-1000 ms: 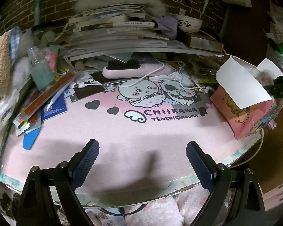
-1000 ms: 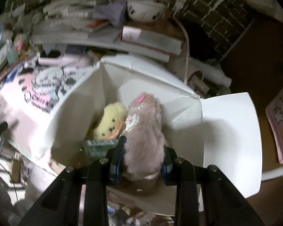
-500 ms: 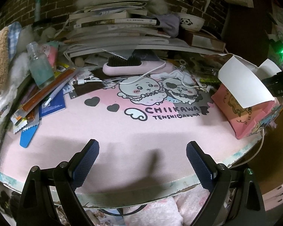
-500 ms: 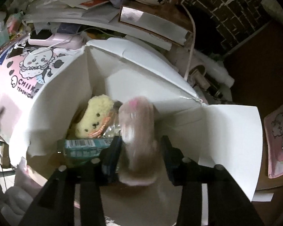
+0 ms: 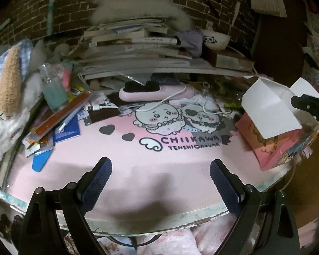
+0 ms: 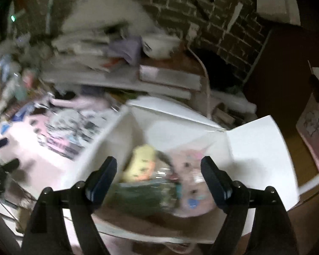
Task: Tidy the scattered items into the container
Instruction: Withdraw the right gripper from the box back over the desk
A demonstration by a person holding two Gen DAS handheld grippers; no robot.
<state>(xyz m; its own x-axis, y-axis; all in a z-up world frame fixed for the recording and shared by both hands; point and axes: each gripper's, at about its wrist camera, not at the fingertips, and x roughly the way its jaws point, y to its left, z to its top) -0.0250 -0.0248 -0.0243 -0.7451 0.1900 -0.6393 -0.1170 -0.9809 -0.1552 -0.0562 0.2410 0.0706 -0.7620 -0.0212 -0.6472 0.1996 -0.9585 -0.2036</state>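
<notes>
The right gripper point(image 6: 158, 177) hangs over the open box point(image 6: 259, 148) at the lower middle of its blurred view. Its jaws have just been opening and now stand wide apart, with nothing pressed between the pads. Below them, inside the box, lies a pink furry toy point(image 6: 193, 182) at the lower right, a yellow plush toy point(image 6: 141, 163) to its left, and a greenish packet point(image 6: 142, 193) in front of that; the blur hides finer detail. The box's white flaps stand open, one spread flat toward the right edge of the frame. In the left wrist view the same box point(image 5: 272, 133) sits at the right edge of the counter point(image 5: 95, 148), pink-sided with a white flap folded over, on a pink mat printed with cartoon figures. The left gripper point(image 5: 160, 182) hovers at the bottom of that frame, above the near edge of the counter, jaws wide and empty. Along the left side of the frame lie scattered things: a clear bottle point(image 5: 53, 91) standing tilted, an orange wrapper strip point(image 5: 61, 114) beside it, a blue booklet point(image 5: 68, 127) and a blue file point(image 5: 41, 159). A pink brush point(image 5: 155, 91) rests at the upper middle, in front of a pile of books point(image 5: 134, 48).
</notes>
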